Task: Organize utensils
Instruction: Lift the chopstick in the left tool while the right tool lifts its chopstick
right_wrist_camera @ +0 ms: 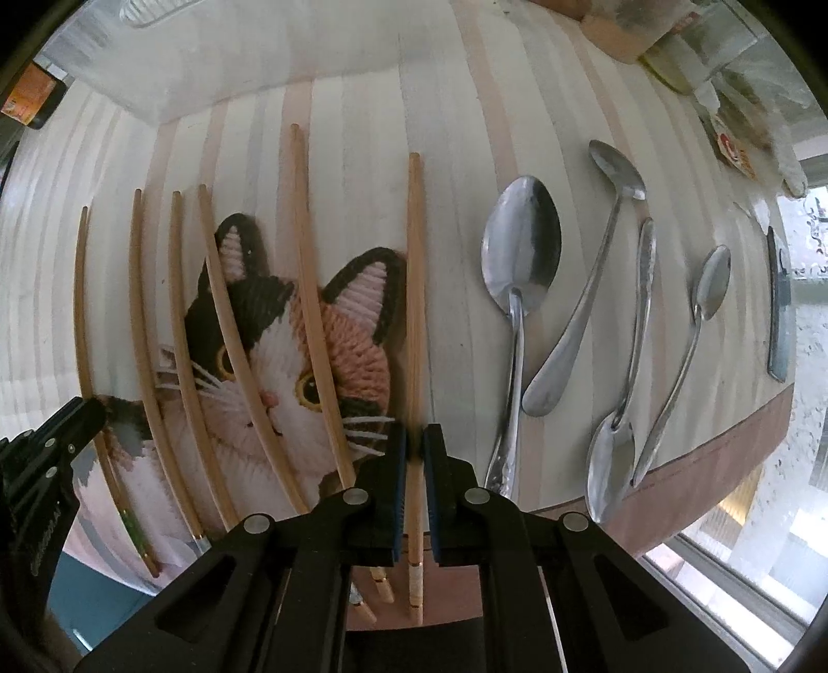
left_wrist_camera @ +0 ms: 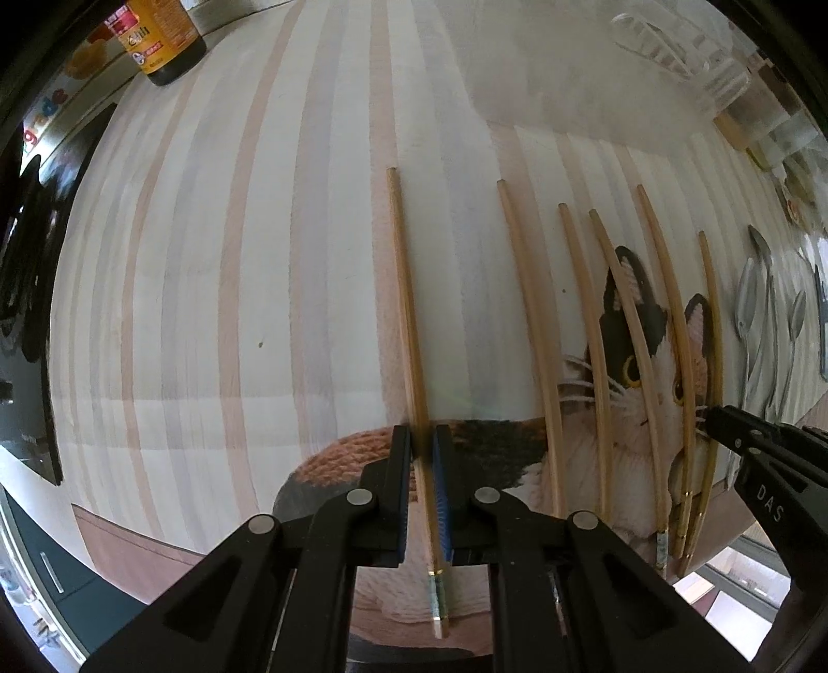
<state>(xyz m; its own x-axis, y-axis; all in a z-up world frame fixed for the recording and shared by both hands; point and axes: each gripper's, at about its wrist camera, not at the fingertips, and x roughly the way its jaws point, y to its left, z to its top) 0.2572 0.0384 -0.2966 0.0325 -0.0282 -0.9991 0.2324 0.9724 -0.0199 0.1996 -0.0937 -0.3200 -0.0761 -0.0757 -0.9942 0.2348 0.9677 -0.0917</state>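
Several bamboo chopsticks lie side by side on a striped cloth with a cat picture. In the left wrist view my left gripper (left_wrist_camera: 424, 440) is shut on the leftmost chopstick (left_wrist_camera: 406, 310), which lies apart from the others (left_wrist_camera: 528, 310). In the right wrist view my right gripper (right_wrist_camera: 414, 445) is shut on the rightmost chopstick (right_wrist_camera: 415, 310). Several metal spoons (right_wrist_camera: 520, 248) lie to its right. The right gripper also shows at the right edge of the left wrist view (left_wrist_camera: 724, 419); the left gripper shows at the left edge of the right wrist view (right_wrist_camera: 88, 414).
A dark sauce bottle (left_wrist_camera: 160, 36) stands at the far left of the table. Clear plastic containers (left_wrist_camera: 724, 77) and packets (right_wrist_camera: 724, 145) sit along the far side. A dark flat utensil (right_wrist_camera: 779, 305) lies by the right table edge, near a window.
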